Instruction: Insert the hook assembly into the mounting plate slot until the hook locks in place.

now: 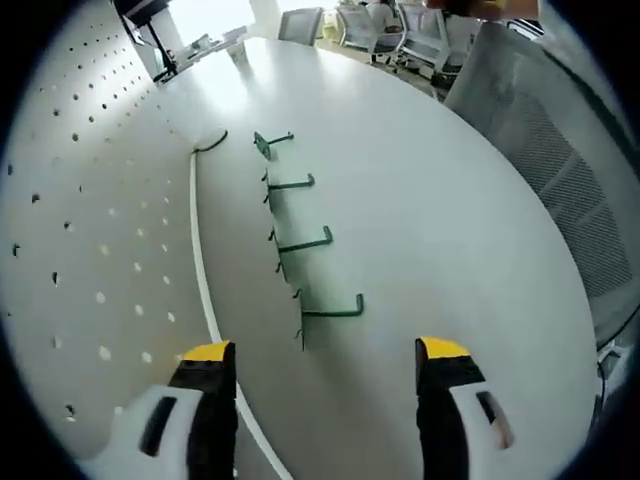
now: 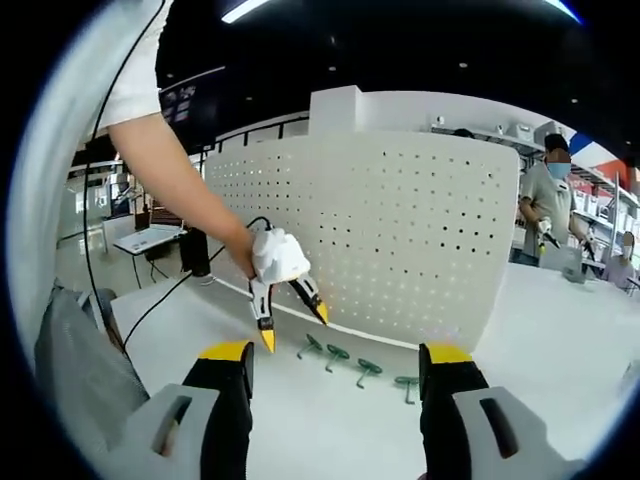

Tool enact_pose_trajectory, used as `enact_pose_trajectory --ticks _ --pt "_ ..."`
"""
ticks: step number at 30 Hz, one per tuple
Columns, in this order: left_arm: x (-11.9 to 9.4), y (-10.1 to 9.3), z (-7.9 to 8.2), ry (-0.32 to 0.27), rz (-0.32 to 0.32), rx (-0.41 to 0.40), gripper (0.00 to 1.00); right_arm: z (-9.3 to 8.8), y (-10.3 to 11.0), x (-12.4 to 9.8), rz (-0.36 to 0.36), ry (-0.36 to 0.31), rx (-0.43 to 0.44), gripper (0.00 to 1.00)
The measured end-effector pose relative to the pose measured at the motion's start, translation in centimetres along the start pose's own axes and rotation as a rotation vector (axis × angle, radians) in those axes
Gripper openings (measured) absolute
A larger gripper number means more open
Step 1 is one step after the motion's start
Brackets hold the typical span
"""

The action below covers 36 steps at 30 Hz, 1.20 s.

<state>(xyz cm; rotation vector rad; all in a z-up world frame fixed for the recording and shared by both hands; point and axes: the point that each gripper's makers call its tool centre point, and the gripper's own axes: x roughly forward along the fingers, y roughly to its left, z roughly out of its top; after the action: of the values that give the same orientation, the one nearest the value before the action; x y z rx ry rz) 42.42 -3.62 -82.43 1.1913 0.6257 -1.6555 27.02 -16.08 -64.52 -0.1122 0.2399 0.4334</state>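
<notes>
Your left claw (image 1: 325,375) hangs over the white worktop (image 1: 450,230) with its yellow-tipped jaws spread wide apart and nothing between them. Ahead of it, four green hooks lie in a row on the worktop, just beside the foot of the white pegboard (image 1: 90,220). The nearest hook (image 1: 332,311) sits just beyond your jaw tips, the second hook (image 1: 305,243) and third hook (image 1: 290,184) follow in line, and the farthest hook (image 1: 272,141) lies closest to a dark cable (image 1: 210,141) that curls at the board's edge. None of the hooks is in the board; all four rest flat on the worktop, apart from one another. A grey mesh chair (image 1: 560,150) stands at the worktop's far side.

In the right gripper view, your right claw (image 2: 335,375) is also held with its jaws wide apart and empty, low over the worktop (image 2: 330,430). Facing it, you can see your left claw (image 2: 293,326) from the front, gripped in your hand (image 2: 250,250) with its jaws spread, tips pointing down and hovering above the worktop, not touching any hook. The pegboard (image 2: 400,230) stands upright behind it, and the row of hooks (image 2: 355,362) lies on the worktop in front of the board's lower edge, between the two claws. A person (image 2: 545,200) stands well off, beyond the board.
</notes>
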Motion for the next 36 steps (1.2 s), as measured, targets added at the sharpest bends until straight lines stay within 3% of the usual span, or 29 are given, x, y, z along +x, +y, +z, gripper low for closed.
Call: enact_pose_trajectory --ticks 18,27,36 --pt "0.82 -0.03 -0.13 0.03 -0.119 -0.041 0.75 0.28 -0.24 -0.08 -0.017 -0.009 -0.008 0.64" --pt "0.83 -0.06 -0.13 0.025 -0.117 -0.041 0.74 0.09 -0.34 -0.19 -0.02 -0.005 -0.005 0.63" --pt "0.73 0.5 0.03 0.018 -0.106 -0.063 0.6 -0.05 -0.43 -0.34 -0.025 0.006 -0.02 0.6"
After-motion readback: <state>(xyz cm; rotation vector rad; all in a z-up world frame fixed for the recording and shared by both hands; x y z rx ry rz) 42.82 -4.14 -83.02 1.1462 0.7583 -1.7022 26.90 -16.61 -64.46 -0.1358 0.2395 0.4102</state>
